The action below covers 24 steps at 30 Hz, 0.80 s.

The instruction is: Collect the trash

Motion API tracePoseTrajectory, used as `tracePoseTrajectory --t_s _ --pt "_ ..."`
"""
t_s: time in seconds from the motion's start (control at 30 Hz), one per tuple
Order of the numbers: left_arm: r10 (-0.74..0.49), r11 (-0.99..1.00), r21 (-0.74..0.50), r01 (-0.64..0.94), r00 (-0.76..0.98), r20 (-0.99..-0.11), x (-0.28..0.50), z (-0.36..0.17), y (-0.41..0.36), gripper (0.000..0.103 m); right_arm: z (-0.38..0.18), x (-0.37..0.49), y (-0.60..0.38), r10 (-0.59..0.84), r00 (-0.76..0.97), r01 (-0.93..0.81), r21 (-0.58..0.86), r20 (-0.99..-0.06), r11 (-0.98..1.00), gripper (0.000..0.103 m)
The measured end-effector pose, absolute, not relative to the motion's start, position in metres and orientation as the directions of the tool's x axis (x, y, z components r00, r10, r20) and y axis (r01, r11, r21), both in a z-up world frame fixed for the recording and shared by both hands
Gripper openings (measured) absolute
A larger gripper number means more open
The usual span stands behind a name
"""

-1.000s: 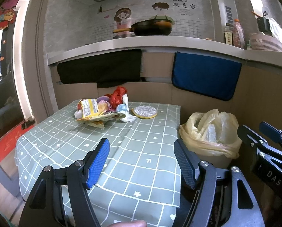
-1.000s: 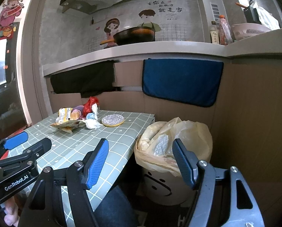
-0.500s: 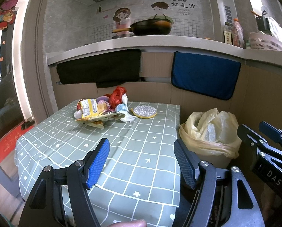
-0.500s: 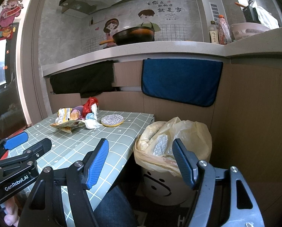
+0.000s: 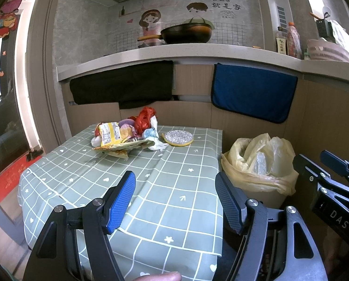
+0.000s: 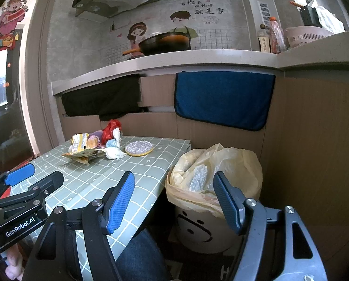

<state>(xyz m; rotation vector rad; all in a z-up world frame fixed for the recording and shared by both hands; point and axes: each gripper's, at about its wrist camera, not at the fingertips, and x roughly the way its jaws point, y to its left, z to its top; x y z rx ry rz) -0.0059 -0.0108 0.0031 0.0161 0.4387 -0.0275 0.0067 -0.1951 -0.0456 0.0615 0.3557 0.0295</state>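
From your left gripper (image 5: 175,202), you look across the green checked tablecloth (image 5: 174,187). Its blue pads are spread wide and pinch nothing. The trash pile (image 5: 127,134) sits at the far end of the tablecloth, well away from the pads: a yellow snack wrapper (image 5: 108,135), a red plastic bag (image 5: 145,119) and crumpled white paper (image 5: 159,144). A round sparkly coaster (image 5: 178,137) lies just beside the pile. Grab too wide and you may take the coaster too.

From your right gripper (image 6: 174,201), the pads are also spread wide and hold nothing. The trash bin (image 6: 207,229) stands off the tablecloth's side edge, lined with a yellow bag (image 6: 235,166) that looks nearly full. The light wrappers could slip out of the pads, or slide off the full bin onto the floor.
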Motion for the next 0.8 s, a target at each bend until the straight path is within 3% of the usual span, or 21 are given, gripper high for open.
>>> tracePoseTrajectory --t_s 0.8 --pt "-0.023 0.999 0.011 0.031 0.905 -0.425 -0.0057 0.003 -0.0105 0.071 -0.0478 0.0069 -0.1959 0.04 0.938 -0.016 0.071 -0.345 0.997 0.068"
